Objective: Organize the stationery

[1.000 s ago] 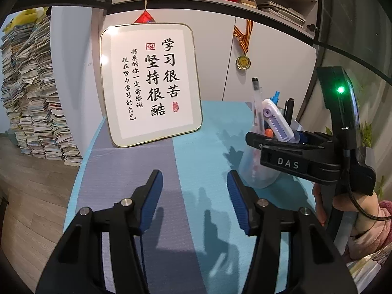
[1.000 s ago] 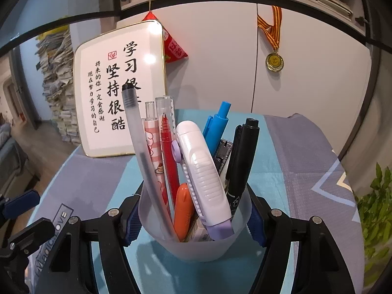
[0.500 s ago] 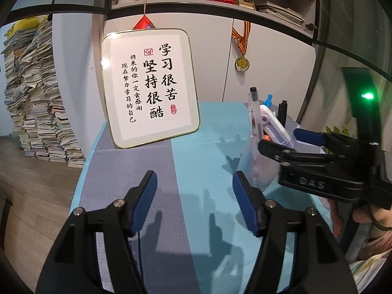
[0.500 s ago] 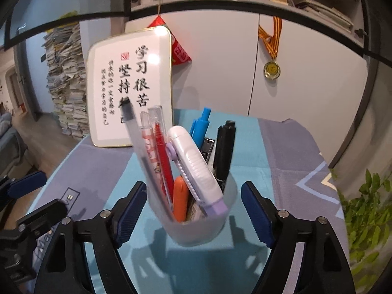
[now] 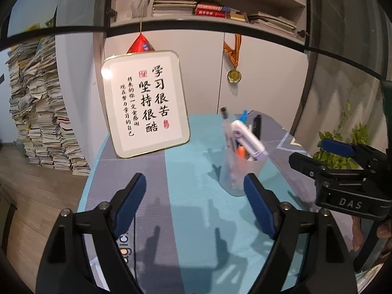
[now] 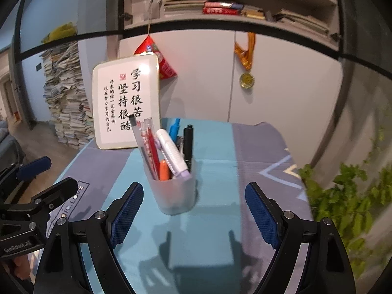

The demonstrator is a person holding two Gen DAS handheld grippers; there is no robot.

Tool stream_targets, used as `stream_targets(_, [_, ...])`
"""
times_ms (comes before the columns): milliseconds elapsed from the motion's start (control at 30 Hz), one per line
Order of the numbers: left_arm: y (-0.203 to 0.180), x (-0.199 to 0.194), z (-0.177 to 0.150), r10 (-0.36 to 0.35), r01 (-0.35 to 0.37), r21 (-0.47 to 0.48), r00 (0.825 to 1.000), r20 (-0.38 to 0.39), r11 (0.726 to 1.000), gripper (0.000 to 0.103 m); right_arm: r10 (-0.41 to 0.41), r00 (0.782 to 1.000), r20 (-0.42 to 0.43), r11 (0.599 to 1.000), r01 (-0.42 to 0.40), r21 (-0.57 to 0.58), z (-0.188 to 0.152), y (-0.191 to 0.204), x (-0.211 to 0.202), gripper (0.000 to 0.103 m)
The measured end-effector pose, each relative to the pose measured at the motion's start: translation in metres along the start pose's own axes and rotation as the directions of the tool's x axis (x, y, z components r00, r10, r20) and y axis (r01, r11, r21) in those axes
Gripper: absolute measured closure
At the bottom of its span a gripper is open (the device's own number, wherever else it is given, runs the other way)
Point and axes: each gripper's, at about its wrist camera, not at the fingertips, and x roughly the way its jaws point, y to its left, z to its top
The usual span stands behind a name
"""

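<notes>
Translucent frosted plastic pen cup [image 6: 177,194] full of pens and a white-lilac correction tape stands upright on blue-grey table mat [image 6: 215,142]. Right gripper [image 6: 193,210]: jaws just opened wide, clear of cup, nothing between. Left gripper [image 5: 194,204]: likewise widening, empty.

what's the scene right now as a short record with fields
surface: table under a teal and grey cloth
holder: translucent pen cup, upright, free of both grippers
contents: pens, markers, white and lilac correction tape
right gripper: just opened, nothing between its fingers
left gripper: just opened, empty
behind: framed calligraphy board
</notes>
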Motion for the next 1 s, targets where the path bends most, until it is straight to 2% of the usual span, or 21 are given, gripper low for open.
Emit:
stream_targets(133, [-0.007, -0.024, 0.003, -0.009, 0.01, -0.021, 0.999, 0.038, 1.0, 0.004, -0.01, 1.0, 0.004, 1.0, 0.01, 0.013, -0.001, -0.001, -0.029, 0.017])
stream_targets(267, [-0.02, -0.058, 0.006, 0.011, -0.012, 0.003, 0.994, 0.109, 1.0, 0.001, 0.038, 0.999, 0.013, 0.997, -0.038, 0.065, 0.001, -0.004, -0.061, 0.017])
stream_targets(367, [-0.026, -0.078, 0.006, 0.019, -0.022, 0.019, 0.989, 0.143, 1.0, 0.001, 0.038, 0.998, 0.043, 0.995, -0.042, 0.094, 0.001, -0.004, -0.088, 0.017])
stream_targets(533, [-0.035, -0.114, 0.0, 0.009, -0.016, 0.031, 0.98, 0.198, 0.999, 0.001, -0.031, 0.992, 0.123, 0.997, 0.021, 0.076, -0.006, 0.006, -0.141, 0.017])
stream_targets(633, [-0.037, -0.128, -0.001, 0.012, -0.019, 0.027, 0.976, 0.216, 0.999, 0.001, -0.039, 0.985, 0.169, 0.996, 0.025, 0.085, -0.011, 0.006, -0.166, 0.017])
stream_targets(700, [-0.039, -0.134, -0.001, 0.019, -0.026, 0.028, 0.975, 0.224, 0.999, 0.001, -0.05, 0.979, 0.199, 0.995, 0.032, 0.095, -0.012, 0.005, -0.179, 0.01])
stream_targets(767, [-0.041, -0.142, 0.0, 0.026, -0.034, 0.03, 0.973, 0.231, 0.999, 0.001, -0.065, 0.972, 0.226, 0.994, 0.044, 0.097, -0.014, 0.005, -0.191, 0.009])
stream_targets(1000, [-0.057, -0.18, 0.005, 0.034, -0.053, 0.052, 0.948, 0.318, 0.997, 0.001, -0.086, 0.948, 0.307, 0.993, 0.059, 0.098, -0.016, 0.006, -0.233, 0.008])
